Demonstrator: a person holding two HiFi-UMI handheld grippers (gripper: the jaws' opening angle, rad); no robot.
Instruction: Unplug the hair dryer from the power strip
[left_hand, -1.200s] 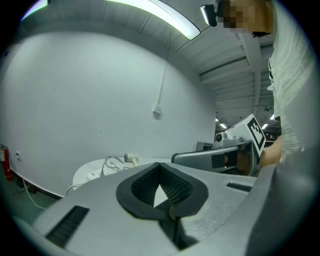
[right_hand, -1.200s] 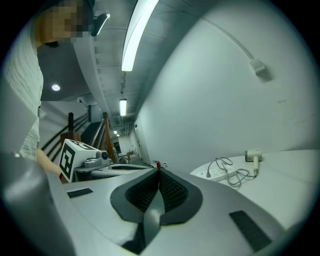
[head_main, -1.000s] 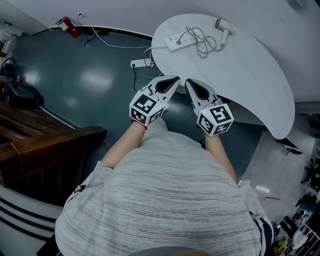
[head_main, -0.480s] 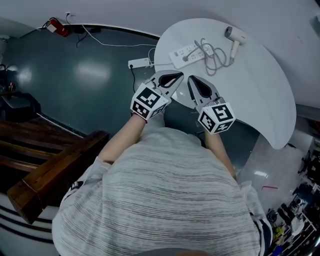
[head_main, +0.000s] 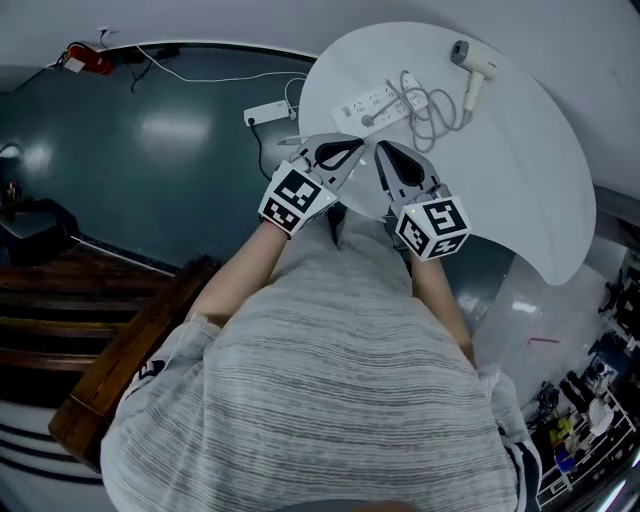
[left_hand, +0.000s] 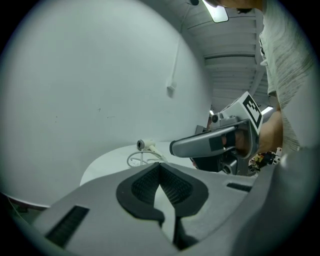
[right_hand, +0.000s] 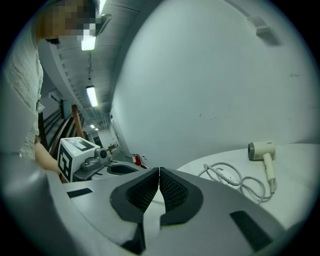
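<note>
A white hair dryer (head_main: 470, 62) lies at the far side of the round white table (head_main: 520, 170). Its looped cord (head_main: 425, 105) runs to a white power strip (head_main: 375, 100) on the table's left part. My left gripper (head_main: 350, 150) and right gripper (head_main: 384, 152) hover side by side at the near table edge, just short of the strip, both shut and empty. In the left gripper view the closed jaws (left_hand: 160, 165) point at the dryer (left_hand: 145, 145). The right gripper view shows its closed jaws (right_hand: 159, 171) with the dryer (right_hand: 264, 152) and cord (right_hand: 235, 180) to the right.
A second power strip (head_main: 265, 112) lies on the dark floor left of the table, with a cable trailing to the wall. A red extinguisher (head_main: 82, 57) sits far left. Dark wooden steps (head_main: 90, 330) stand at the left, and cluttered shelves (head_main: 590, 420) at the lower right.
The person has come closer to the table. Both grippers moved forward and slightly down, from short of the table to its near edge, and stayed shut.
</note>
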